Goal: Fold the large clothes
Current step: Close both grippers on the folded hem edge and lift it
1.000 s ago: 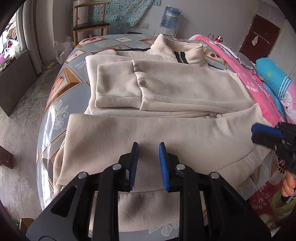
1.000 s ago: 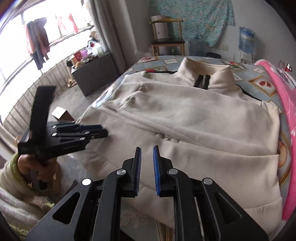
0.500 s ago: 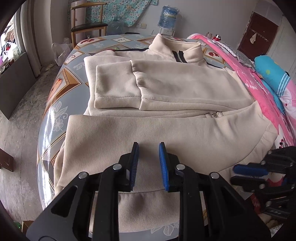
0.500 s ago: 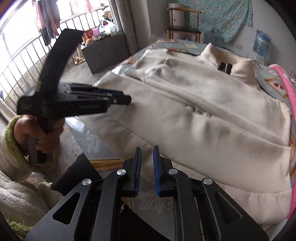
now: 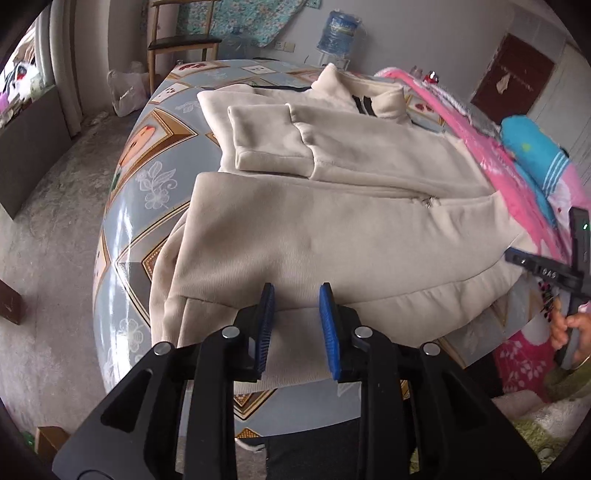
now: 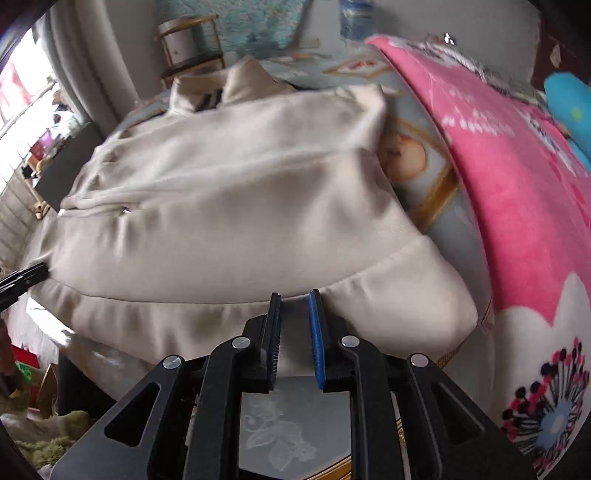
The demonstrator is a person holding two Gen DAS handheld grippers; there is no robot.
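Observation:
A cream zip-up jacket (image 5: 332, 221) lies flat on the patterned table (image 5: 147, 177), collar at the far end, one sleeve folded across its chest. My left gripper (image 5: 296, 295) hovers over the near hem with its jaws apart and nothing pressed between them. In the right wrist view the jacket (image 6: 221, 192) is blurred. My right gripper (image 6: 294, 299) sits just in front of the hem near its right corner; its jaws are opening by a narrow gap, pads off the cloth. The right gripper (image 5: 543, 269) also shows at the jacket's right side, in a hand (image 5: 569, 328).
A pink flowered blanket (image 6: 517, 192) and a blue pillow (image 5: 532, 147) lie along the table's right side. Behind the table stand a wooden chair (image 5: 177, 40) and a water bottle (image 5: 341, 33). Grey floor (image 5: 44, 221) lies to the left.
The right gripper has swung from the jacket's left side across to its right hem corner, rolling as it went. The left gripper has shifted a little along the near hem. The jacket lies unchanged.

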